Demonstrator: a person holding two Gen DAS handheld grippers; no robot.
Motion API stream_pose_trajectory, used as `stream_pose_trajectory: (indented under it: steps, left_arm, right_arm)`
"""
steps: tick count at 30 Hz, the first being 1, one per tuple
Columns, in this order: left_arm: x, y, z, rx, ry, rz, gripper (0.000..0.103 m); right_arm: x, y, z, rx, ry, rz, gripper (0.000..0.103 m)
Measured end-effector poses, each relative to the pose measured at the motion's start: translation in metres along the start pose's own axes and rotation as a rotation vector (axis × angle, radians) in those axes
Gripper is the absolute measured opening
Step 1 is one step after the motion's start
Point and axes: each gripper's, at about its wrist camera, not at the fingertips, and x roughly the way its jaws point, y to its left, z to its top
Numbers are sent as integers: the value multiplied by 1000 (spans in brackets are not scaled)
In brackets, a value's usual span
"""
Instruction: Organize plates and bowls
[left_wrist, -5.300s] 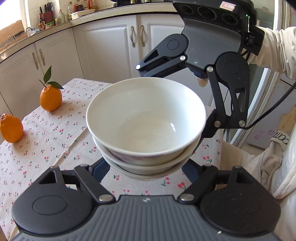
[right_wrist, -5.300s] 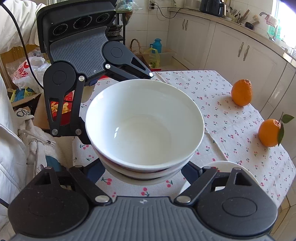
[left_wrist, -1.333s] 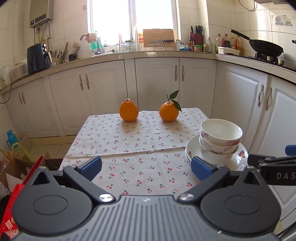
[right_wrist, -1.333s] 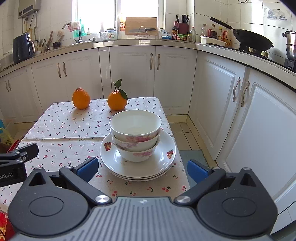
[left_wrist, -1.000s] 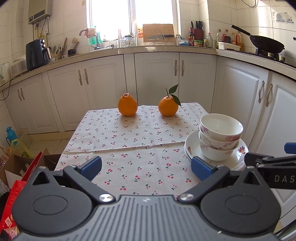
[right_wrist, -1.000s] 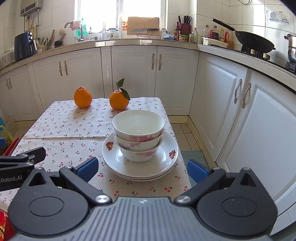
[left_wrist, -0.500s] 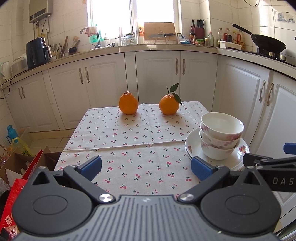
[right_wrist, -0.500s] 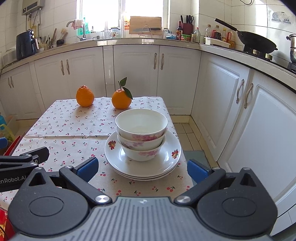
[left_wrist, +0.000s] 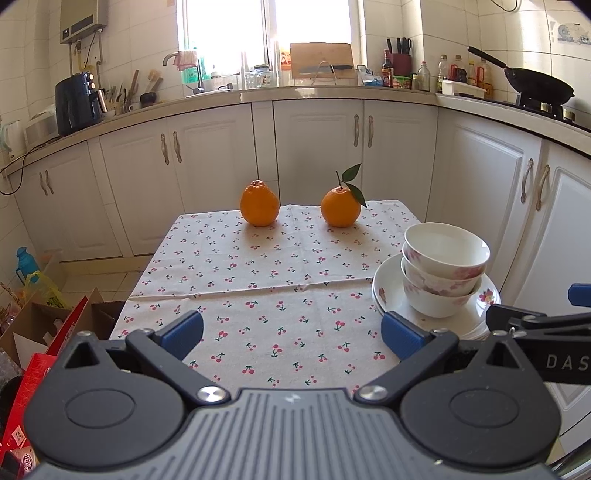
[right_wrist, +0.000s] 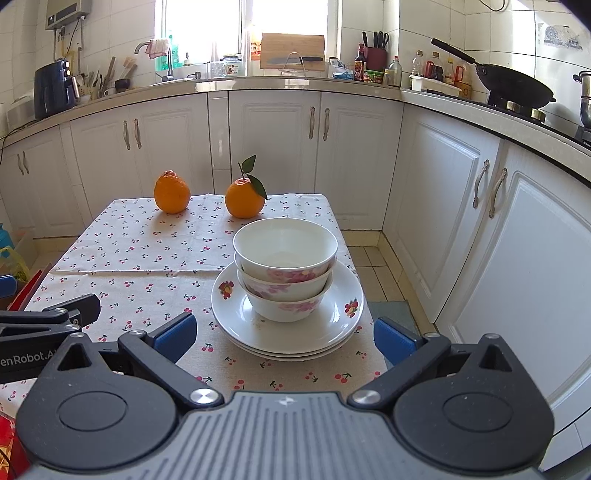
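Three white bowls with pink flowers (right_wrist: 285, 267) sit nested on a stack of white floral plates (right_wrist: 332, 325) at the right edge of the table. The bowls (left_wrist: 441, 267) and plates (left_wrist: 384, 295) also show at the right in the left wrist view. My right gripper (right_wrist: 283, 334) is open and empty, just in front of the plates. My left gripper (left_wrist: 291, 330) is open and empty over the cloth, left of the stack. Each gripper's side shows in the other's view.
A cherry-print cloth (left_wrist: 266, 273) covers the small table. Two oranges (left_wrist: 259, 203) (left_wrist: 340, 206) stand at its far end. White cabinets (right_wrist: 480, 221) close in on the right and back. Boxes and bags (left_wrist: 40, 317) lie on the floor at the left.
Five seconds ago both grippers held the bowl stack between them. Now both are open and drawn back from it. Over the last second both views have crept slightly nearer the table.
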Motion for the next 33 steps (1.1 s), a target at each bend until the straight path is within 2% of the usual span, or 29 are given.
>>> stream_pose_trajectory:
  steps: [33]
  left_arm:
    - [2, 0, -1, -10, 14, 4, 102]
  right_arm:
    - [0, 0, 0, -2, 2, -2, 103]
